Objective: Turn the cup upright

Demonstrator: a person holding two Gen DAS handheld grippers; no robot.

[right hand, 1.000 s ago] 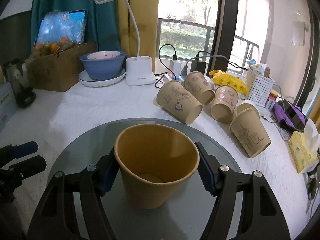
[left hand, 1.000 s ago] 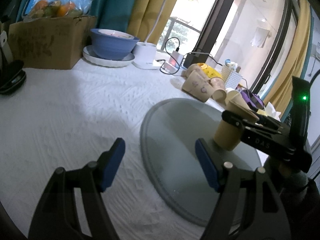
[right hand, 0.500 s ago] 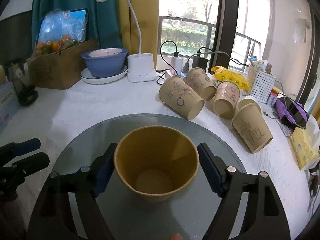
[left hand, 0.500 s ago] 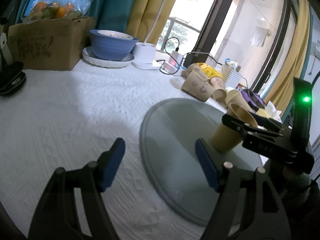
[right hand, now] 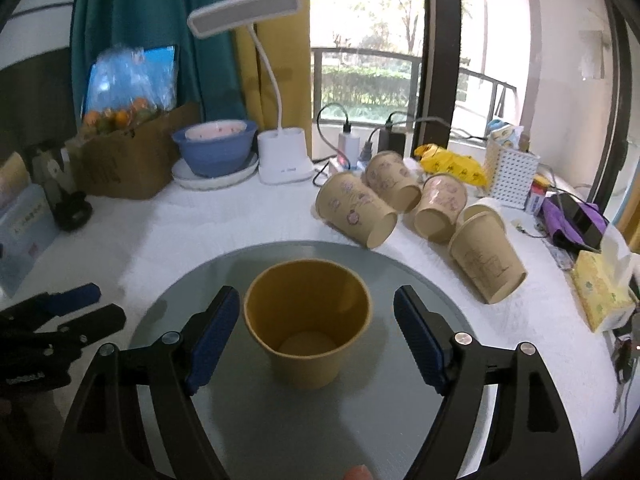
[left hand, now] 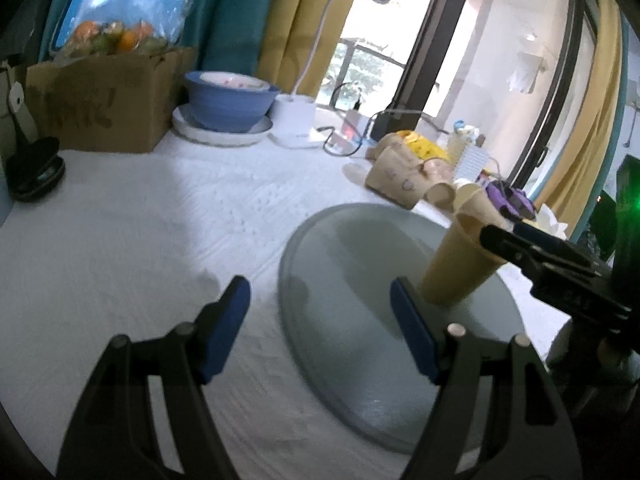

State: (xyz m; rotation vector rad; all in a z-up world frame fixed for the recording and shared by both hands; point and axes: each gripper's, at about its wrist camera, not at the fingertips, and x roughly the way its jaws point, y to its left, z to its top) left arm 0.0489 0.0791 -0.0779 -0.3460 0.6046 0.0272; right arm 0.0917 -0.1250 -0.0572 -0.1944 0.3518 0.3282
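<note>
- The plain yellow-brown paper cup (right hand: 306, 320) stands upright, mouth up, on the round grey glass disc (right hand: 248, 412) that lies on the white textured cloth of the desk (right hand: 180, 232).
- The right claw (right hand: 317, 338) has its two blue-padded fingers (right hand: 212, 334) spread apart, one on each side of the cup; a narrow gap shows between each pad and the cup wall, so neither pad touches it.
- In the left wrist view the same cup (left hand: 456, 268) sits on the far right part of the disc (left hand: 352, 280), with the black right claw (left hand: 532, 248) reaching to its rim from the right.
- The left claw (left hand: 320, 328) is spread wide with nothing between its fingers; it hangs over the near-left edge of the disc, one blue pad (left hand: 226, 326) above the cloth and the other above the glass.
- In the right wrist view the left claw (right hand: 76, 308) appears low at the left edge, apart from the cup.
- Beyond the disc, several printed paper cups (right hand: 356, 210) lie on their sides in a loose cluster on the cloth.
- Farther back stand a white desk lamp (right hand: 282, 156) with a bent neck, a blue bowl (right hand: 214, 148) on a white plate, and a brown cardboard box (right hand: 128, 164) holding bagged fruit.
- A white perforated basket (right hand: 510, 178) and a yellow tissue pack (right hand: 600, 292) sit toward the right side.
</note>
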